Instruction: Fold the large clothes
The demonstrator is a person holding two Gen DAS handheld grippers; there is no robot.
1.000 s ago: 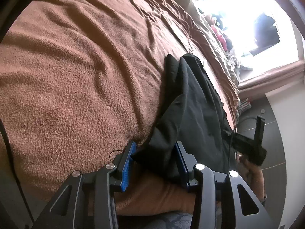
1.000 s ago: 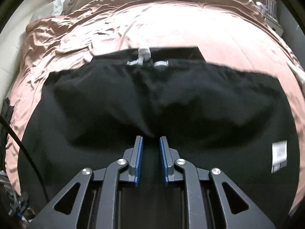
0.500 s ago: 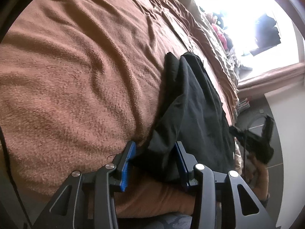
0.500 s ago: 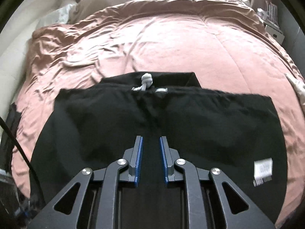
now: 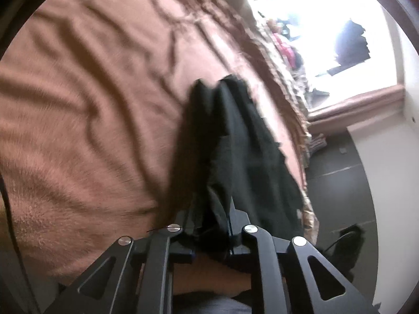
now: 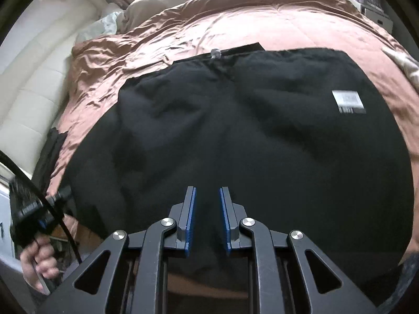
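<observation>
A large black garment [image 6: 248, 136] lies spread on the brown bedspread [image 6: 235, 26], with a white drawstring knot [image 6: 215, 52] at its far edge and a white label [image 6: 348, 100] at the right. My right gripper [image 6: 207, 204] is open a little and empty, hovering over the garment's near part. My left gripper [image 5: 209, 225] is shut on the garment's near edge [image 5: 235, 144], with bunched black cloth between its fingers; it shows in the right wrist view [image 6: 39, 219] at the far left, held by a hand.
The brown blanket [image 5: 91, 104] fills the left wrist view. A bright window [image 5: 327, 26] and dark floor [image 5: 340, 183] lie to the right. Pale pillows [image 6: 110, 23] and a cream headboard [image 6: 31, 91] sit at the bed's far left.
My left gripper has closed on the garment's edge and pulled it. My right gripper has moved back from the cloth, with its jaws slightly wider.
</observation>
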